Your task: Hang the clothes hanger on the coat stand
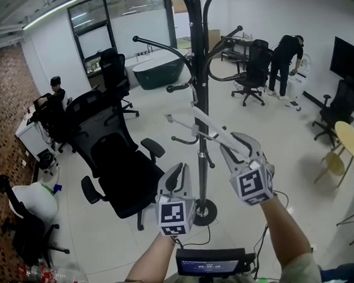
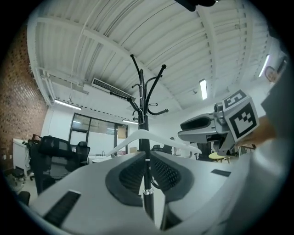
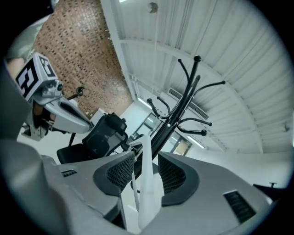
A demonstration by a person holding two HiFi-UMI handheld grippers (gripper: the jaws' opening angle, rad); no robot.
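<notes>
I'm standing in a white office with a pale floor point(image 1: 284, 137), facing the black coat stand point(image 1: 199, 77) beside a black office chair point(image 1: 121, 165). The white hanger point(image 1: 209, 132) is sitting against the stand's pole among its lower hooks, with one arm passing between the spread jaws of my right gripper point(image 1: 234, 144). My left gripper point(image 1: 179, 170) is hovering empty, its jaws barely parted.

The left gripper point(image 1: 177, 171) and right gripper point(image 1: 236, 145) are pale grey moulded shells. Each carries a cube point(image 1: 172, 216) with black-and-white square markers (one per face). Dark dimpled pads point(image 2: 131, 176) line the jaws. A thin black cable point(image 1: 263, 237) trails from the right one. The sleeves point(image 1: 299, 269) are short and olive-grey.
</notes>
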